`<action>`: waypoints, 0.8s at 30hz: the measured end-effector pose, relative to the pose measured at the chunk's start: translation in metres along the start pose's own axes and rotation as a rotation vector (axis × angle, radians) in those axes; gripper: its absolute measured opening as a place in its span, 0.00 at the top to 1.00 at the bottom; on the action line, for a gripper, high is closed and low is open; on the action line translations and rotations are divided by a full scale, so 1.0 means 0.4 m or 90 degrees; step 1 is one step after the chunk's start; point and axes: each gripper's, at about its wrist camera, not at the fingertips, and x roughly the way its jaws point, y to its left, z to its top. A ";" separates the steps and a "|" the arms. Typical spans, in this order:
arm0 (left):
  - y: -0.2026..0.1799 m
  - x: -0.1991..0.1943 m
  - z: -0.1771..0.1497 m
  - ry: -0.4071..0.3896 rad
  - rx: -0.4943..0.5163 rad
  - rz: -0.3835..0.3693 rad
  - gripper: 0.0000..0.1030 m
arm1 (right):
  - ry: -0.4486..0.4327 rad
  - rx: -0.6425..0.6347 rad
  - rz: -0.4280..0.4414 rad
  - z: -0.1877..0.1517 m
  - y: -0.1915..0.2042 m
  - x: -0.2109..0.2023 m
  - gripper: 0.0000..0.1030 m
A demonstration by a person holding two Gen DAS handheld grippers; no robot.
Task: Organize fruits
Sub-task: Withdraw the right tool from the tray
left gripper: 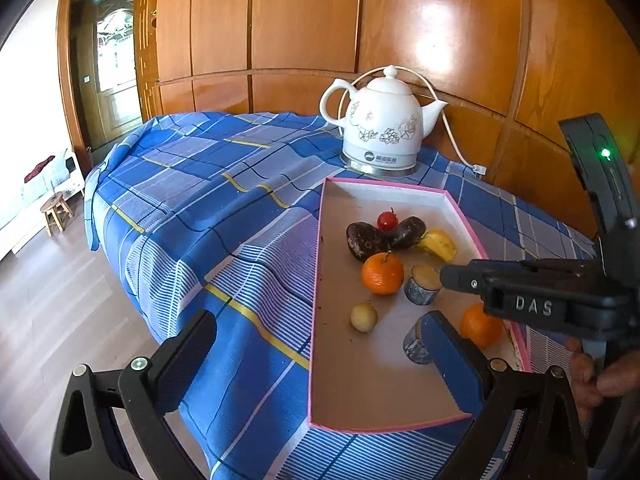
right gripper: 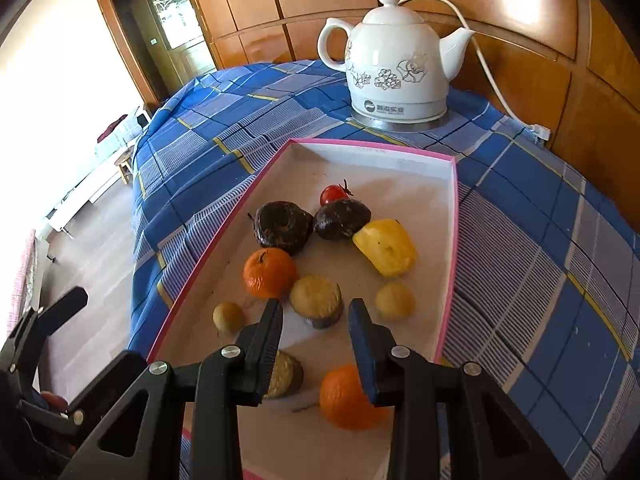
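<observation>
Fruits (right gripper: pixel 269 273) sit gathered in the tray (right gripper: pixel 450 280) for sorting; right hand-held gripper (right gripper: pixel 316 320) hovers narrowed, pinching nothing; left hand-held gripper (left gripper: pixel 320 344) waits spread

The tray (right gripper: pixel 372 147) lies on the table (right gripper: pixel 520 220) below the right claw (right gripper: pixel 316 306). Just ahead of its tips sits a cut chunk (right gripper: pixel 316 294), with an orange (right gripper: pixel 268 272) to the left of it and a small round fruit (right gripper: pixel 394 300) to the right. Under the claw, nearer its base, lie a second chunk (right gripper: pixel 286 372) and a second orange (right gripper: pixel 340 396). Far ahead, behind the tray, stands a kettle (right gripper: pixel 396 60)
</observation>
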 end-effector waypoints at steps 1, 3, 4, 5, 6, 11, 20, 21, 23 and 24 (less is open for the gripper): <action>-0.003 -0.003 0.000 -0.001 0.002 -0.002 0.00 | -0.003 0.002 -0.003 -0.006 -0.001 -0.007 0.67; -0.008 -0.007 0.000 -0.002 0.006 -0.004 0.00 | -0.011 0.004 -0.011 -0.017 -0.002 -0.020 0.67; -0.012 -0.009 0.000 -0.003 0.008 -0.005 0.00 | -0.013 0.005 -0.014 -0.022 -0.003 -0.026 0.67; -0.015 -0.012 0.000 -0.005 0.010 -0.007 0.00 | -0.015 0.006 -0.016 -0.026 -0.003 -0.031 0.67; -0.018 -0.014 -0.001 -0.006 0.011 -0.008 0.00 | -0.017 0.010 -0.017 -0.032 -0.005 -0.037 0.67; -0.029 -0.024 -0.001 -0.008 0.015 -0.014 0.00 | -0.033 0.023 -0.031 -0.059 -0.009 -0.068 0.67; -0.053 -0.036 -0.007 -0.011 0.027 -0.025 0.00 | -0.066 0.048 -0.077 -0.114 -0.015 -0.131 0.67; -0.055 -0.037 -0.008 -0.011 0.028 -0.026 0.00 | -0.072 0.055 -0.084 -0.123 -0.016 -0.140 0.67; -0.061 -0.041 -0.011 -0.013 0.030 -0.029 0.00 | -0.082 0.067 -0.098 -0.141 -0.020 -0.156 0.64; -0.063 -0.041 -0.011 -0.013 0.032 -0.030 0.00 | -0.087 0.074 -0.107 -0.149 -0.022 -0.164 0.64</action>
